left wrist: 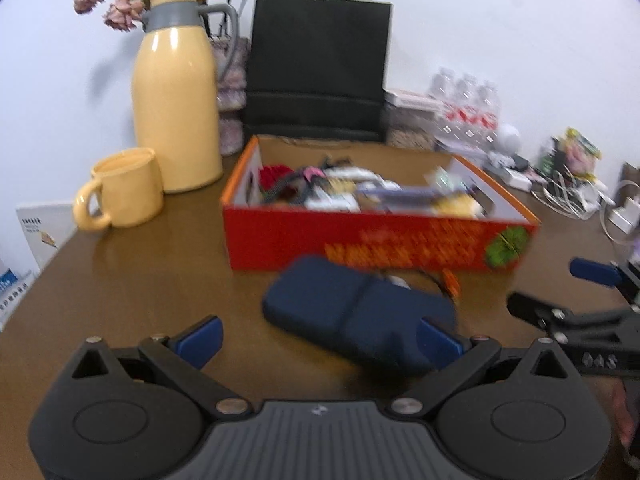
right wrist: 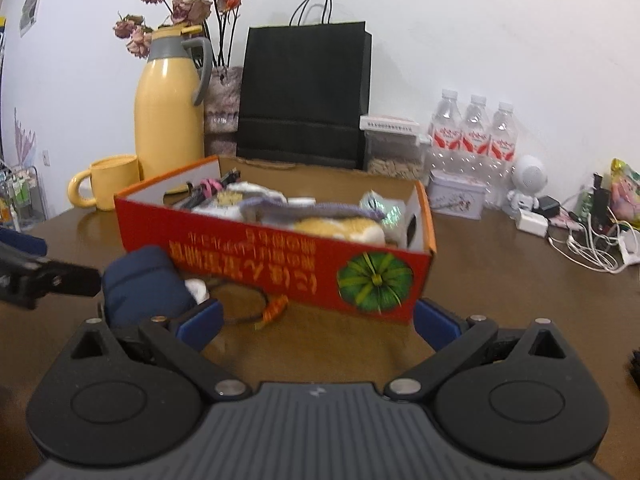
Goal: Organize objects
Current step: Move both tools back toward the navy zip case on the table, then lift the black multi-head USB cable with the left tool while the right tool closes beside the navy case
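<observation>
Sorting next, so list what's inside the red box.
The red box holds a purple knitted piece, a yellow-and-white soft item, pink and black bits. Anything beneath them is covered.

Motion blur smears the orange lettering on the red box (left wrist: 376, 240) in the left wrist view. The navy pouch (right wrist: 144, 286) sits partly hidden behind the right gripper's finger, lower left. Items heaped inside the box are too jumbled to name.
</observation>
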Action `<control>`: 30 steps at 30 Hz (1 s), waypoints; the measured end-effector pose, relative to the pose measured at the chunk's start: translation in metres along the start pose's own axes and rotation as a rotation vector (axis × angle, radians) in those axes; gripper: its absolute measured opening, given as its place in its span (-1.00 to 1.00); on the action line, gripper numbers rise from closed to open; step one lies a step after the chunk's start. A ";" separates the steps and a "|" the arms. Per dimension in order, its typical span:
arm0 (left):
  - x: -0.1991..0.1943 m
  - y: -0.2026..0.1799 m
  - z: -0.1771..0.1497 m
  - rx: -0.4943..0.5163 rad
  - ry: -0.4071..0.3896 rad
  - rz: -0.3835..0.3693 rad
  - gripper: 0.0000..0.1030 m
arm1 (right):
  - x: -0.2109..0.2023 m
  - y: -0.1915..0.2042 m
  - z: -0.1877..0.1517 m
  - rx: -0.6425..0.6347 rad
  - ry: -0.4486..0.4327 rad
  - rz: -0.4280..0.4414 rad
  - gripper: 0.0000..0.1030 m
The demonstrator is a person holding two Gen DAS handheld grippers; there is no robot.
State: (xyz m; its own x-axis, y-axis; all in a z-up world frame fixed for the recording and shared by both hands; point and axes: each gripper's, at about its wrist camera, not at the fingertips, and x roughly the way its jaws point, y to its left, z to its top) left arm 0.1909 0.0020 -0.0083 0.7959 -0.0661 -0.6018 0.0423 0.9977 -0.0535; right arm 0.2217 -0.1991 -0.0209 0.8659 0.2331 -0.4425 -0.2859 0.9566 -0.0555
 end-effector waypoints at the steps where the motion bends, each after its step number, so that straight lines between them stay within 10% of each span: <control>1: -0.003 -0.002 -0.005 0.006 0.008 -0.006 1.00 | -0.003 0.000 -0.004 -0.001 0.007 -0.005 1.00; 13: 0.007 -0.040 -0.046 0.085 0.116 -0.040 0.91 | -0.015 -0.008 -0.022 0.020 0.048 -0.023 1.00; 17: -0.002 -0.044 -0.049 0.106 0.073 -0.042 -0.16 | -0.015 -0.009 -0.025 0.024 0.054 -0.018 1.00; 30: -0.027 -0.010 -0.034 0.013 -0.007 -0.013 -0.21 | 0.005 0.011 -0.020 -0.054 0.106 0.078 1.00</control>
State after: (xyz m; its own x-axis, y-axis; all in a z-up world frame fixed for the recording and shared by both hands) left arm 0.1480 -0.0068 -0.0184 0.7992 -0.0794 -0.5958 0.0612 0.9968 -0.0508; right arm 0.2144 -0.1906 -0.0414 0.7930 0.2839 -0.5390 -0.3747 0.9249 -0.0642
